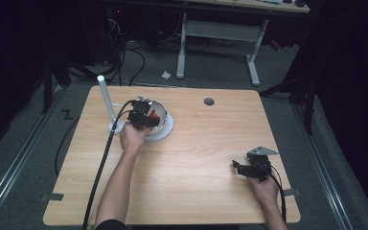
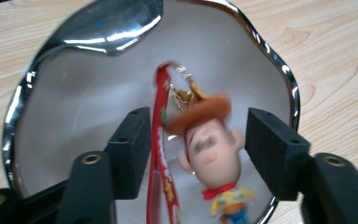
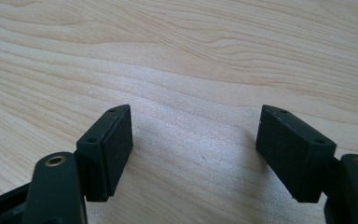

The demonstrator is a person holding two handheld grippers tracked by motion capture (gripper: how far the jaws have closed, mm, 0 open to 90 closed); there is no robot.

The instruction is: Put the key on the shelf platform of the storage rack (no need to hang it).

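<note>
A cowboy keychain [image 2: 209, 154] lies in a silver-rimmed bowl [image 2: 42, 140] on the worktop [image 1: 196, 158], between the left gripper's [image 2: 198, 149] released fingers. Right gripper [image 3: 193, 144] rests open, empty. The toy looks light, hard-headed; its limp red strap [image 2: 157, 154] probably offers the surest hold.

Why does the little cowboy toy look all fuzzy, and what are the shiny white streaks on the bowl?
In the left gripper view the cowboy toy and its red strap are smeared by blur, while the black pads stay sharp; the streaks are lamp glare on the bowl and its chrome rim. In the high view the table is lit, the room around it dark. The right gripper view is sharp, soft shadows under the pads.
</note>
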